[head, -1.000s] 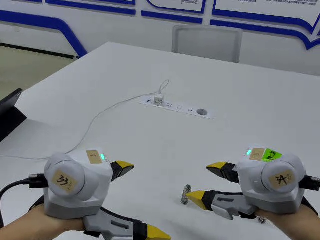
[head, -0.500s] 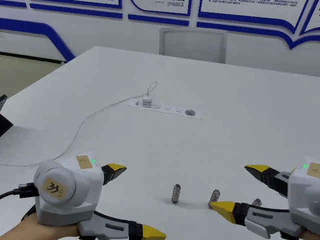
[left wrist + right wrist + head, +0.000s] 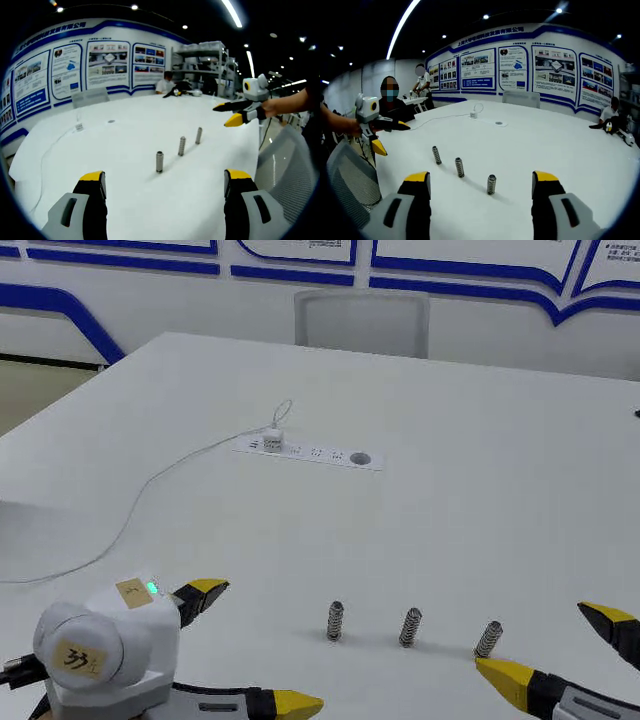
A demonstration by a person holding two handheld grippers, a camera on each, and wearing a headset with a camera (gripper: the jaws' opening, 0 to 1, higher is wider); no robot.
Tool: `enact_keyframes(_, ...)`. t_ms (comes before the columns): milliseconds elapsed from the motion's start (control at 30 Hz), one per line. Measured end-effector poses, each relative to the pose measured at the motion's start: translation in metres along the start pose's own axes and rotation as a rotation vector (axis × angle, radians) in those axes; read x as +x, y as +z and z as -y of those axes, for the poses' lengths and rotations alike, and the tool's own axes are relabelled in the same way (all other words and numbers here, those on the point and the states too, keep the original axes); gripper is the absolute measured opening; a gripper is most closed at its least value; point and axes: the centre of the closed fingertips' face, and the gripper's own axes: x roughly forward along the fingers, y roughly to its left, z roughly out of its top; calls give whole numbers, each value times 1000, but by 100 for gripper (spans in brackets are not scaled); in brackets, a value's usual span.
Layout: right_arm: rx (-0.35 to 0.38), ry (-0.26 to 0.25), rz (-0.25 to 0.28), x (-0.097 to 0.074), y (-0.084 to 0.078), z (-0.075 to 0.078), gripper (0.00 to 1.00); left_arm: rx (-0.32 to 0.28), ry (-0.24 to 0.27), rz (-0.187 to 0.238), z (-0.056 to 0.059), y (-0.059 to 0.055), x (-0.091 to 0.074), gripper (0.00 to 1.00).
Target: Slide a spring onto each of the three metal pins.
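The main risk I see now is a careless sweep. The right spring [image 3: 488, 639] stands just beside the lower jaw tip of my right gripper [image 3: 555, 643], and a small sideways drift there could knock it over or pull it off its pin. It also seems to lean a little in the head view, so I judge it may not be fully seated. The pins are hidden inside the coils, so I cannot confirm this.

The middle spring [image 3: 410, 627] and the left spring [image 3: 335, 621] stand upright in the same row on the white counter [image 3: 450, 520], between my two grippers. The left gripper [image 3: 250, 645] is further from the row. Both pairs of jaws are spread wide and hold nothing. All three springs look placed, so I judge the task nearly or fully done.
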Motion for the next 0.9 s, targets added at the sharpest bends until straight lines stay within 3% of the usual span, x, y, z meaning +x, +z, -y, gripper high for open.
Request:
enact_keyframes(367,127,-51,58,-14,-22,3,84,-44,16,13,4,-10,-3,100)
enact_keyframes(567,142,-67,28,-18,-36,2,83,-68,22,31,7,-9,-1,99)
enact_keyframes(733,149,-66,41,-17,-32,1,83,-64,14,25,10,-10,-1,99)
enact_keyframes(900,159,-77,53,-18,-31,4,82,-80,21,57,9,-5,-3,99)
